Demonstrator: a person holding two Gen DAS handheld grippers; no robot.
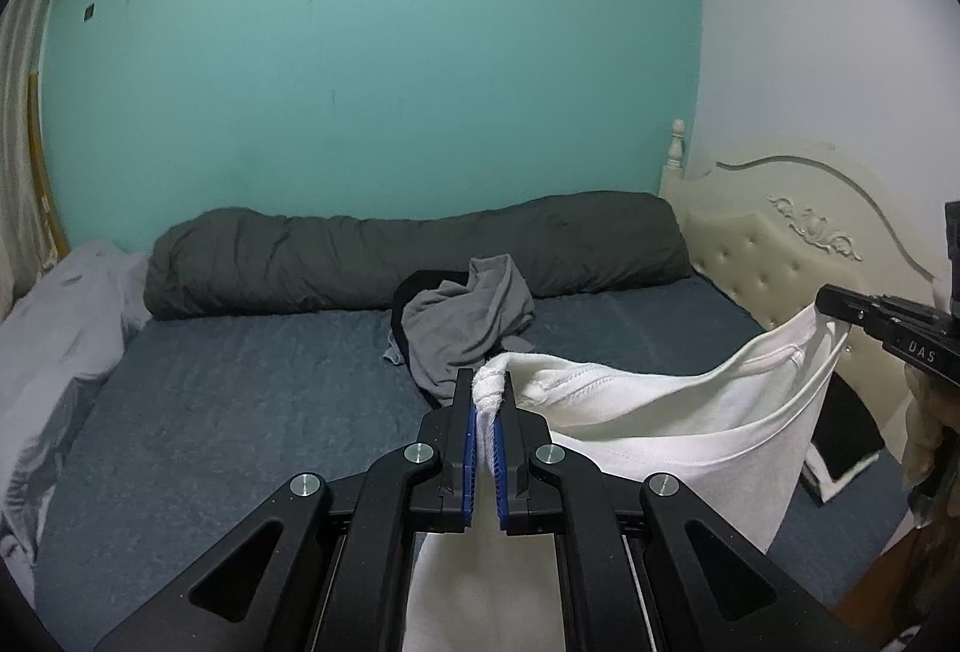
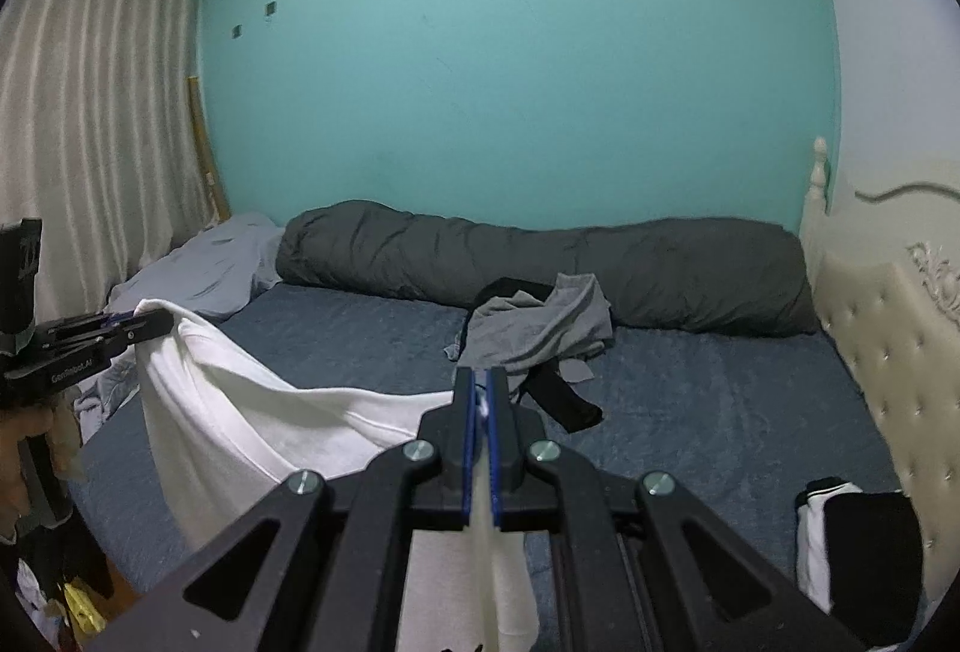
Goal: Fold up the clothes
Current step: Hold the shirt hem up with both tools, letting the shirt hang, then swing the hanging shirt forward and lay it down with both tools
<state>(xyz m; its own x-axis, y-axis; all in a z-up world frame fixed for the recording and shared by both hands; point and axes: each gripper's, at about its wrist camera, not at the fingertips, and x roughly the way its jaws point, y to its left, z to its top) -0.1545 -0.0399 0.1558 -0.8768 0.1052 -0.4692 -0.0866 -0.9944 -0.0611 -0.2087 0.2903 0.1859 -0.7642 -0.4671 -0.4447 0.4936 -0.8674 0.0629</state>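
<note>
A white garment [image 1: 678, 430] hangs stretched between my two grippers above the blue-grey bed [image 1: 252, 400]. My left gripper [image 1: 487, 388] is shut on a bunched white edge of it. The right gripper [image 1: 840, 307] pinches the other end at the far right of the left wrist view. In the right wrist view, my right gripper [image 2: 480, 394] is shut on the white garment [image 2: 252, 412], which sags leftward to the left gripper [image 2: 147, 322]. A crumpled grey garment [image 2: 534, 334] lies over a black one [image 2: 564, 400] mid-bed.
A rolled dark grey duvet [image 1: 414, 250] lies along the teal wall. Pale sheets [image 1: 54, 352] are heaped at the left, by the curtain [image 2: 96, 112]. A cream tufted headboard [image 1: 780, 244] borders the right side. A folded black-and-white pile [image 2: 858, 544] sits near the headboard.
</note>
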